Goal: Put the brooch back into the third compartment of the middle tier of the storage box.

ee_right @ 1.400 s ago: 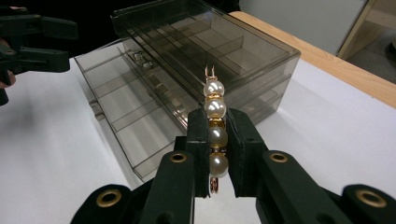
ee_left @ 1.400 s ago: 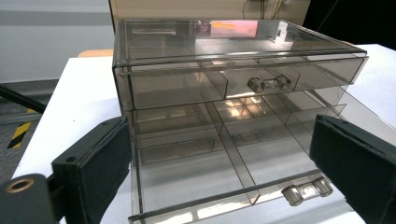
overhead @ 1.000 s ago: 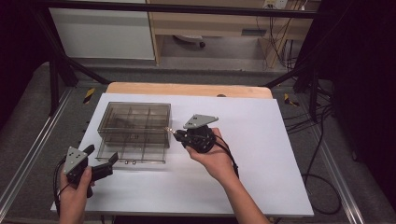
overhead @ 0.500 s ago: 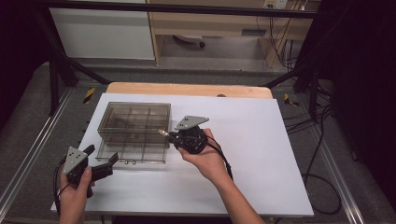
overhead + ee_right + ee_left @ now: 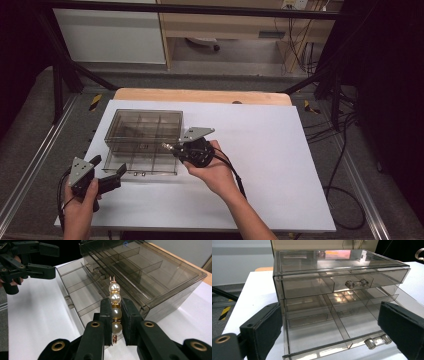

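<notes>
In the right gripper view, the right gripper [image 5: 116, 315] is clamped on a pearl piece [image 5: 115, 302], a short row of white pearls with gold links; two pearls sit between the pads and the other two stick out beyond the jaws toward the box [image 5: 150, 272]. In the high view this gripper [image 5: 172, 148] is held by the right hand [image 5: 215, 172] just at the right front corner of the box [image 5: 145, 132], with the pearl end pointing to the left over the open drawer [image 5: 145, 165]. The left gripper [image 5: 112, 177] stays near the table [image 5: 280, 165] edge, at the left front of the drawer, and its jaws stand open with nothing between the pads. In the left gripper view the lower drawer [image 5: 319, 337] is pulled out between the two jaws and shows its dividers and a small clear handle [image 5: 377, 341]. Above it, the upper drawer [image 5: 342, 282] is shut. The box is of smoky clear plastic and stands on the white table, toward its far left part.
</notes>
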`<state>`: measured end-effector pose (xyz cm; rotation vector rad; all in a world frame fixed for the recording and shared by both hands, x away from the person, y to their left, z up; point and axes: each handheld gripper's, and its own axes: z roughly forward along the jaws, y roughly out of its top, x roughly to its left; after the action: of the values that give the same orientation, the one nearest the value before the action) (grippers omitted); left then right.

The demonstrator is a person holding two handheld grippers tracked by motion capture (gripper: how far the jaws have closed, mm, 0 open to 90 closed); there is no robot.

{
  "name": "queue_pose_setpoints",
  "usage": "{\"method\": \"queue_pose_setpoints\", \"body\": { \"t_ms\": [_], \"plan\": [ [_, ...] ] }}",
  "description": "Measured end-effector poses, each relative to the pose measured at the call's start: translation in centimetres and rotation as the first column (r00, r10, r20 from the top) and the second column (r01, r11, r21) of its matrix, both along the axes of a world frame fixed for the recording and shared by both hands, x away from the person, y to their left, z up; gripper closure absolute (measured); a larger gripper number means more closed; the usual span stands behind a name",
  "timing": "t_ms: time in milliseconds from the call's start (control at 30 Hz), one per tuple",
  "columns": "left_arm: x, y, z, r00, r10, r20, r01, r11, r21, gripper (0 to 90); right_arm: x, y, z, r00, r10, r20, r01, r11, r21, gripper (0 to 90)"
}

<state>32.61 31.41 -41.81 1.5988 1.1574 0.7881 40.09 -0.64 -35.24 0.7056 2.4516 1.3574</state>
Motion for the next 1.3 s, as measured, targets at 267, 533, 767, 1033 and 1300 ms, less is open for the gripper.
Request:
{"method": "queue_pose_setpoints", "body": {
  "t_ms": [267, 533, 767, 1033, 1300],
  "plan": [
    [0.0, -0.1, 0.0, 1.0000, -0.001, -0.003, 0.001, 1.0000, 0.004, 5.7, 0.3, 0.7, -0.6, 0.9999, 0.007, -0.015, -0.007, 1.0000, -0.002, 80.2],
    [0.0, -0.2, -0.1, 1.0000, -0.004, -0.008, 0.004, 1.0000, 0.007, 5.7, 0.7, 1.6, -1.4, 0.9994, 0.007, -0.035, -0.008, 0.9999, -0.010, 80.2],
    [0.0, -0.1, -0.1, 1.0000, -0.001, -0.008, 0.001, 1.0000, 0.006, 5.7, 0.7, 2.5, -1.9, 0.9988, 0.021, -0.045, -0.021, 0.9996, -0.017, 80.1],
    [0.0, -0.1, -0.1, 1.0000, -0.001, -0.007, 0.001, 1.0000, 0.006, 5.7, 0.6, 3.1, -2.3, 0.9983, 0.027, -0.051, -0.028, 0.9994, -0.023, 80.1],
    [0.0, 0.0, -0.1, 1.0000, 0.002, -0.008, -0.002, 1.0000, 0.006, 5.7, 0.5, 3.2, -2.4, 0.9984, 0.027, -0.050, -0.028, 0.9994, -0.021, 80.1]
  ]
}}
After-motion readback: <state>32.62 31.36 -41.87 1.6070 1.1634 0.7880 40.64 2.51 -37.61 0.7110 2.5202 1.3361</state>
